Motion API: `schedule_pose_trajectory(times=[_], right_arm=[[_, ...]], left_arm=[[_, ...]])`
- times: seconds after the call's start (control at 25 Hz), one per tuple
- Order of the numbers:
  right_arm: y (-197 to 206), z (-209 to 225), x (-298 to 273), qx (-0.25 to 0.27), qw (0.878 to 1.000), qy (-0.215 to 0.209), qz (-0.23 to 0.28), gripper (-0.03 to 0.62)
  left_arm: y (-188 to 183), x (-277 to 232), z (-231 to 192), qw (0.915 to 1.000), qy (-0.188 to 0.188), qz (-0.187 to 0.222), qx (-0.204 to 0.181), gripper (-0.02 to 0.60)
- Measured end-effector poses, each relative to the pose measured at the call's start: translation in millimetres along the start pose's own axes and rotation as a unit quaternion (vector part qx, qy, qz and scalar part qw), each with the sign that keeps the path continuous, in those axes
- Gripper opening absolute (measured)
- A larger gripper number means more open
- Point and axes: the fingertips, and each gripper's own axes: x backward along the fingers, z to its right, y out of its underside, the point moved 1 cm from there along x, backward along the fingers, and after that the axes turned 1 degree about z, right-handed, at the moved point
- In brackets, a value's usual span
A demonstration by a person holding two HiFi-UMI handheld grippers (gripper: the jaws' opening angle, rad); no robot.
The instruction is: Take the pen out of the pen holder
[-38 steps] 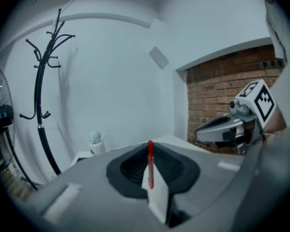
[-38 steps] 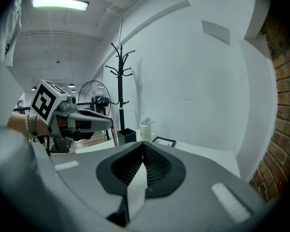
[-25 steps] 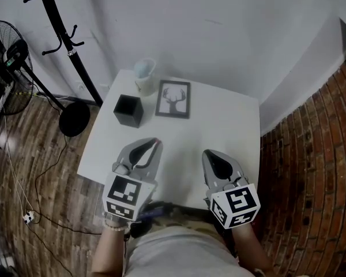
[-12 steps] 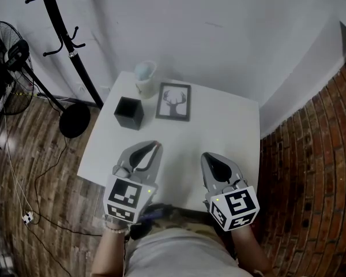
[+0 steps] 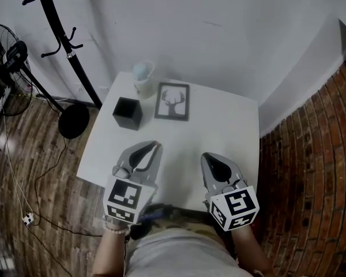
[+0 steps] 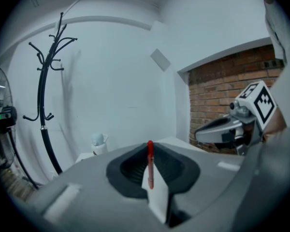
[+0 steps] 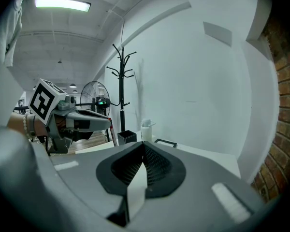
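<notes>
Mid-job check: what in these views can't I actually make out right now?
- Inside of the pen holder: in the head view it is dark and too small, so I cannot tell whether any pens remain.
- Lower end of the red pen: in the left gripper view it is hidden between the left gripper's closed jaws.
- Contents of the white cup: too small in the head view.

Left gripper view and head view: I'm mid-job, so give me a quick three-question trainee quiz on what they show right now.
1. True or false: the left gripper grips a red pen.
2. In the head view, what stands right of the holder? A) picture B) fan C) coat stand
3. The right gripper: are its fingers open or shut?

Key: 1 true; 2 A; 3 shut, with nothing between them.
</notes>
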Motion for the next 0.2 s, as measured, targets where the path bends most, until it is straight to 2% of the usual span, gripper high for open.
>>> schedule_pose_trajectory(times=[0.2], right_arm=[[-0.4,1.2,-1.2,0.000,1.000,0.001,0.000,0.005]], left_arm=[[0.5,-1.0,0.7,1.0000,0.001,-0.001,-0.001,0.031]])
